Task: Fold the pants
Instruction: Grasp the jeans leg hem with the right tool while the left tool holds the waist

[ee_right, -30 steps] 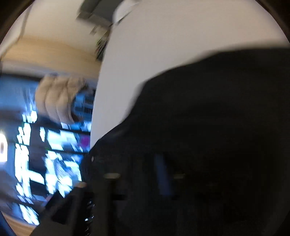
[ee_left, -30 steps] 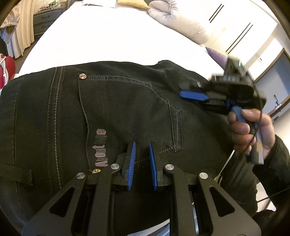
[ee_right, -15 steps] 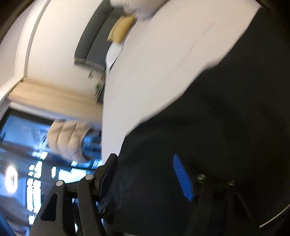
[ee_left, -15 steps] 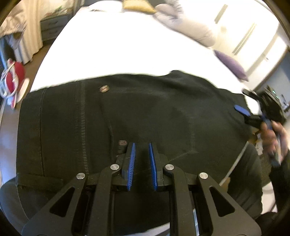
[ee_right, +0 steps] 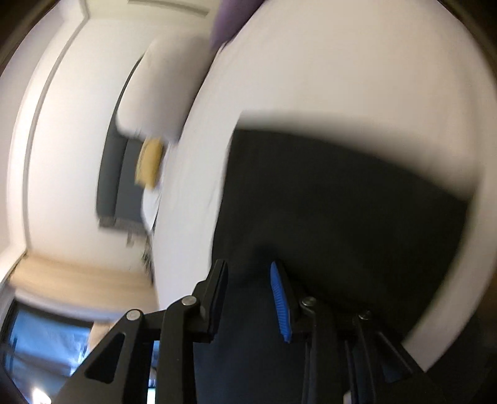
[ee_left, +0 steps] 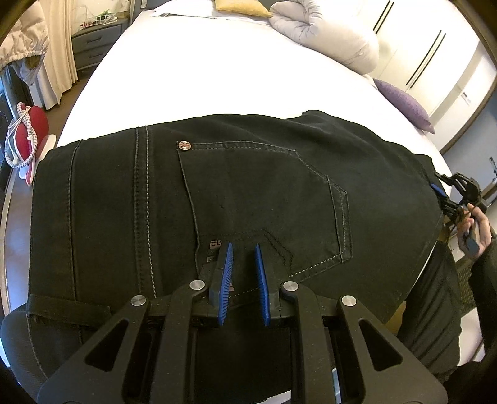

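Note:
Black jeans (ee_left: 248, 192) lie folded across the near edge of a white bed (ee_left: 217, 71), back pocket and rivet facing up. My left gripper (ee_left: 243, 251) hovers over the pocket's lower edge, jaws a little apart with nothing between them. My right gripper (ee_left: 441, 188) is at the far right edge of the jeans, held in a hand. In the blurred right wrist view the right gripper (ee_right: 248, 273) is open at the edge of the dark fabric (ee_right: 341, 217); I cannot tell if it touches the cloth.
A rolled white duvet (ee_left: 326, 34), a yellow pillow (ee_left: 242, 6) and a purple cushion (ee_left: 403, 104) lie at the far side of the bed. A grey nightstand (ee_left: 93, 43) and a red object (ee_left: 29, 130) stand left of the bed.
The right gripper has swung from above the pocket out to the right edge of the jeans and turned. The jeans lie flatter, and the left gripper has pulled back a little.

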The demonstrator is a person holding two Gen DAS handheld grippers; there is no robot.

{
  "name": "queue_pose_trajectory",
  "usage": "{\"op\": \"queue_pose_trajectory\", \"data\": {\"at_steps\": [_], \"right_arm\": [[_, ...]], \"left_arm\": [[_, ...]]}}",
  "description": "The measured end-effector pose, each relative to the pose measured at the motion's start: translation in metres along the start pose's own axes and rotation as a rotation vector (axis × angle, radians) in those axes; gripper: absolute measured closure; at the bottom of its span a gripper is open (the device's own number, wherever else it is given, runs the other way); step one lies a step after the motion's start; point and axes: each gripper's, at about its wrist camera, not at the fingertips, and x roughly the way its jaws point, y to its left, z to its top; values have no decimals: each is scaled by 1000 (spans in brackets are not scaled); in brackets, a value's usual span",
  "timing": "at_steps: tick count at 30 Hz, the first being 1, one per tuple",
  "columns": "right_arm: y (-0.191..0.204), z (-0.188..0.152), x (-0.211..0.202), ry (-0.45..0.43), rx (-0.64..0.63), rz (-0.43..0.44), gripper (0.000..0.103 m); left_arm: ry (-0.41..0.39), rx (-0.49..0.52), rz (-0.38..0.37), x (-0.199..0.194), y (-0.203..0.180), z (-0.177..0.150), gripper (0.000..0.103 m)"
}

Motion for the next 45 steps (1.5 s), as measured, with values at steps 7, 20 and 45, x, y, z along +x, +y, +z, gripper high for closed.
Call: {"op": "queue_pose_trajectory", "data": {"at_steps": [7,20,45], "right_arm": [[31,22,-84,-289,-89,-236,18],[-16,-11,-85,-113,103,-127,30],[-56,-17,-58,-129,234,182,53]], "left_arm": [[23,11,47,6,-15,11,88],[-18,141,-37,7,-97,45,88],[109,129,-98,67,-112,40,88]]}}
